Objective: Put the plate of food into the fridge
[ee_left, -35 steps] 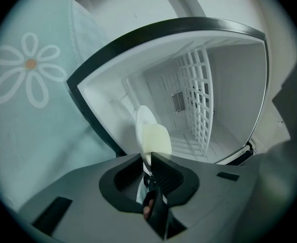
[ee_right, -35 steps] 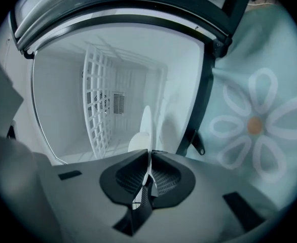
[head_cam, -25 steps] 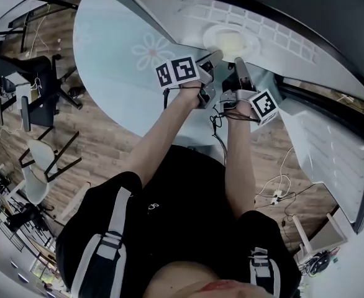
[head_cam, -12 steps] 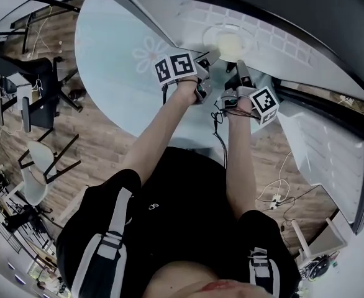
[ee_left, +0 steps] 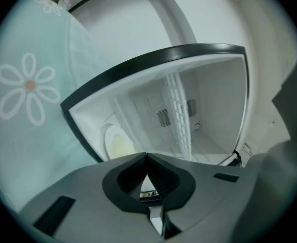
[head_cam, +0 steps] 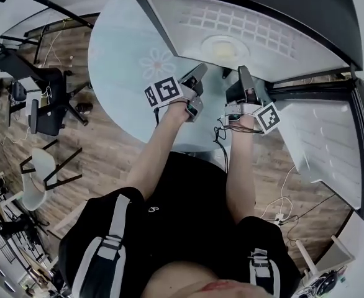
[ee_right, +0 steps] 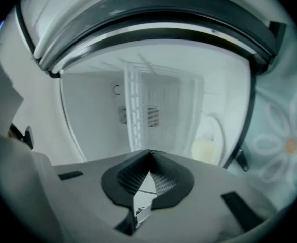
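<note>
The white plate of pale yellow food (head_cam: 225, 45) rests on the wire shelf inside the open fridge (head_cam: 256, 27), with nothing holding it. My left gripper (head_cam: 199, 71) hangs just outside the fridge opening, below and left of the plate, its jaws shut and empty. My right gripper (head_cam: 241, 73) hovers beside it, below and right of the plate, also shut on nothing. From the left gripper view the plate (ee_left: 116, 142) shows in the fridge's lower left behind the closed left gripper (ee_left: 147, 156). In the right gripper view the plate (ee_right: 209, 142) lies at right beyond the right gripper (ee_right: 149, 153).
The fridge door (head_cam: 322, 144) stands swung open at the right. A round pale-blue table (head_cam: 117, 67) with a daisy print (head_cam: 157, 63) stands left of the fridge. Chairs (head_cam: 42, 107) stand on the wooden floor further left, and cables (head_cam: 275, 216) trail at lower right.
Both grippers have drawn back out of the fridge, away from the plate, which stays on the shelf. The left jaws have closed.
</note>
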